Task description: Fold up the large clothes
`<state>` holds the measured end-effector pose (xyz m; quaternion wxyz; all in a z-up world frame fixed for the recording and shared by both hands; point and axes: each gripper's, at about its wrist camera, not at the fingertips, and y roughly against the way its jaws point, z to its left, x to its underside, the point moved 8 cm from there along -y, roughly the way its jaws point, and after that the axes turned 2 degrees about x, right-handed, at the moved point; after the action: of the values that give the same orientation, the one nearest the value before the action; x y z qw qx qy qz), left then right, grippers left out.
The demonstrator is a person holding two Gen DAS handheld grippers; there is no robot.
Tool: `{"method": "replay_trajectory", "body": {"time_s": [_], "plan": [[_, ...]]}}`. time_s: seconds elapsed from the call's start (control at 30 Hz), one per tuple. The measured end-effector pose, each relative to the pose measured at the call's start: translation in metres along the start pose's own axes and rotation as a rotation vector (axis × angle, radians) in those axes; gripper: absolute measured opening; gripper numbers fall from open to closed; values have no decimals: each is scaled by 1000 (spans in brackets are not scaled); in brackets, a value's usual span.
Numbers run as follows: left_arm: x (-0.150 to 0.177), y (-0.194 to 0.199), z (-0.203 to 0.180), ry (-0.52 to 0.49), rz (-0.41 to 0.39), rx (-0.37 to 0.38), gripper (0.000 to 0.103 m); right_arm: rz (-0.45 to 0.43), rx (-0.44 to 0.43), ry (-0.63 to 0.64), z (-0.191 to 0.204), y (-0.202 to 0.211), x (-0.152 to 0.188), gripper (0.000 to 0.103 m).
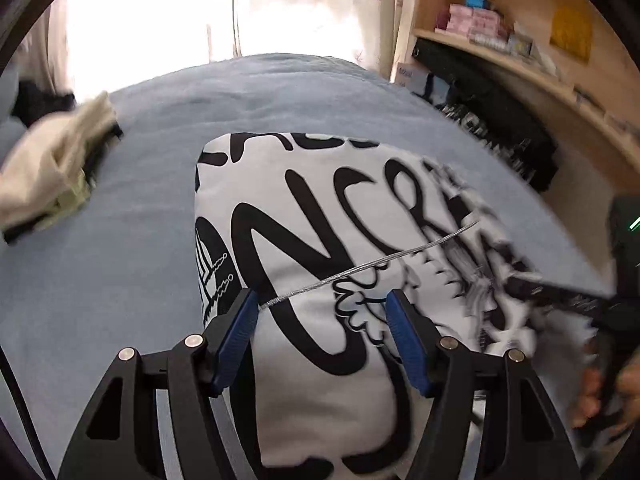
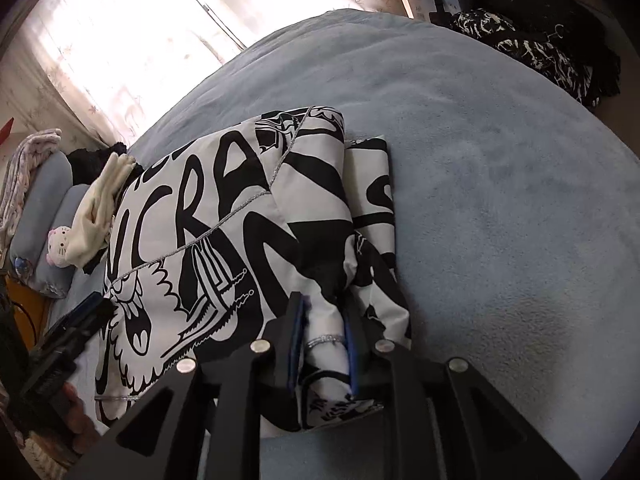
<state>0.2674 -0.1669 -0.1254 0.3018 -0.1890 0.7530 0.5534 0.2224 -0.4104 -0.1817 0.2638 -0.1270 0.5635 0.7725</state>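
A white garment with bold black lettering (image 1: 320,216) lies partly folded on the blue bed cover (image 1: 120,240); a thin silver cord runs across it. My left gripper (image 1: 322,312) is open just above the garment's near part, blue pads apart. In the right wrist view the same garment (image 2: 224,216) lies in folded layers. My right gripper (image 2: 324,336) is shut on a bunched fold of the garment with the silver cord wrapped across it. The right gripper also shows blurred at the right edge of the left wrist view (image 1: 600,308). The left gripper shows at the left edge of the right wrist view (image 2: 80,316).
A cream garment (image 1: 56,168) lies crumpled at the bed's left, over dark cloth. A black patterned garment (image 2: 532,52) lies at the bed's far right. Wooden shelves (image 1: 520,56) with boxes stand on the right. A curtained window (image 2: 120,32) is behind. Pillows and a plush toy (image 2: 60,248) sit left.
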Motion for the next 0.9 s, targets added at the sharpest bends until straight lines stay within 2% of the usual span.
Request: {"method": "replay_trajectory", "body": {"time_s": [0.07, 0.13, 0.2, 0.27, 0.33, 0.4, 0.47, 0.6, 0.7, 0.73, 0.77, 0.8, 0.83, 0.87, 0.9], "plan": [[-6, 12, 9, 67, -25, 42, 65, 17, 17, 18, 3, 4, -1, 21], [-15, 23, 29, 140, -53, 53, 66, 25, 21, 47, 9, 11, -6, 26], [-20, 24, 47, 196, -63, 51, 67, -3, 11, 81, 19, 21, -13, 36], [-22, 16, 71, 257, -43, 31, 67, -55, -5, 100, 26, 33, -25, 50], [-22, 5, 83, 297, -11, 59, 67, -98, -12, 99, 30, 38, -40, 61], [-17, -11, 95, 355, 35, 75, 67, -108, -14, 87, 31, 30, -61, 62], [-13, -24, 100, 383, 69, 91, 67, -81, -20, 71, 30, 13, -79, 62], [-10, -38, 100, 429, 102, 184, 74, 41, -35, -6, 17, -38, -107, 62], [-6, -51, 90, 406, 148, 232, 74, 120, -78, -75, 7, -68, -110, 62], [-5, -53, 88, 399, 153, 234, 75, 146, -107, -88, 8, -75, -107, 57], [-6, -55, 85, 394, 152, 226, 76, 157, -128, -101, 8, -79, -105, 37], [-7, -56, 83, 384, 148, 212, 76, 161, -136, -111, 7, -82, -103, 28], [-8, -57, 82, 373, 148, 197, 76, 146, -124, -116, 5, -81, -103, 14], [-8, -58, 80, 362, 148, 185, 76, 131, -125, -117, 4, -78, -101, 7], [-9, -58, 78, 347, 148, 169, 76, 106, -127, -124, 2, -72, -101, 6]]}}
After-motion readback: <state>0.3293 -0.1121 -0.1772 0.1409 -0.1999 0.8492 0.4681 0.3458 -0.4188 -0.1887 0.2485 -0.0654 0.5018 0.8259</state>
